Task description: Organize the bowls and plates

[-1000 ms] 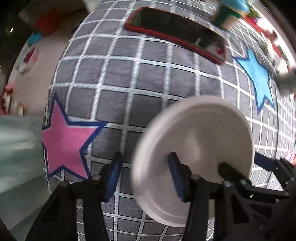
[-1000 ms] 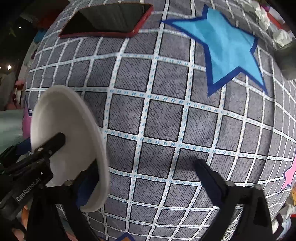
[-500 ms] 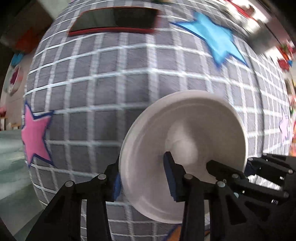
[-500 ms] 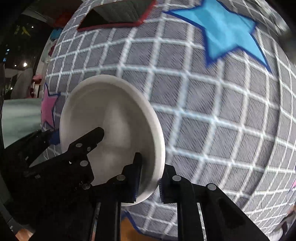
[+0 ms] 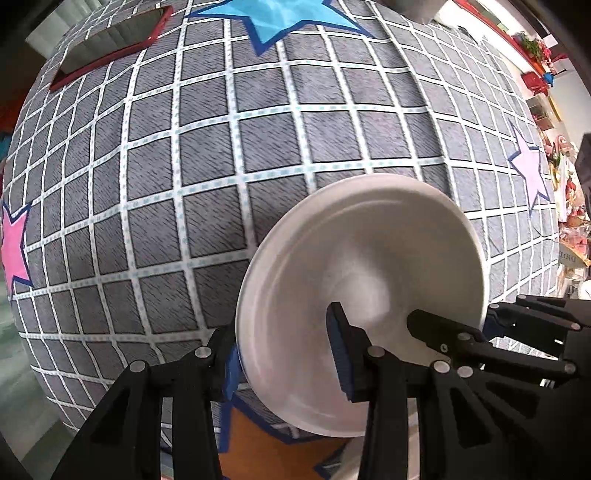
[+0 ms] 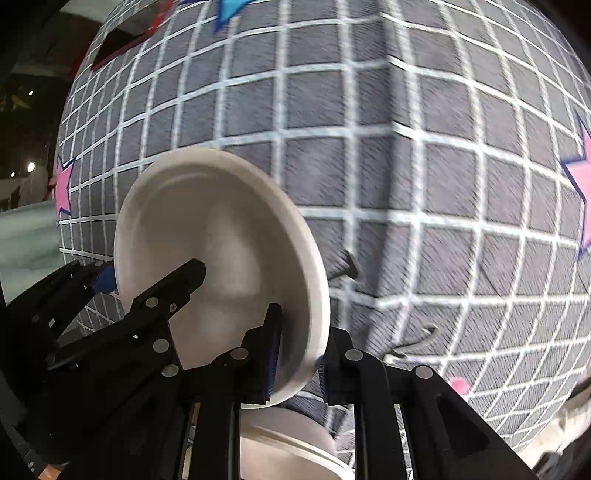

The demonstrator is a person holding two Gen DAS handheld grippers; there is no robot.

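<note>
Both grippers have hold of the same white plate (image 5: 369,280), which is lifted off the table and tipped steeply, its hollow face turned toward the two cameras; the left gripper (image 5: 284,354) pinches the plate's rim between its blue-padded fingers (image 5: 338,343), one finger behind the plate and one inside the bowl of it, so its jaws stand narrow and clamped on the rim; the right gripper (image 6: 295,354) does the same on the opposite edge, its jaws drawn close with the rim (image 6: 314,295) caught between them. In the left view the right gripper's black fingers reach in from the right side and grip the far rim; in the right view the left gripper's fingers come in from the left and rest inside the plate.

Under the plate lies a grey cloth (image 5: 207,177) with a white grid, spread over the table; a blue star (image 5: 273,18) and a pale star (image 5: 530,170) are printed on it, and a pink star (image 5: 13,247) sits at the left edge; a red-edged tray (image 5: 107,44) rests at the far left corner. In the right view the cloth is rumpled into folds just beside the plate; another white dish (image 6: 291,439) shows low down, directly below the held plate, partly hidden by the gripper.
</note>
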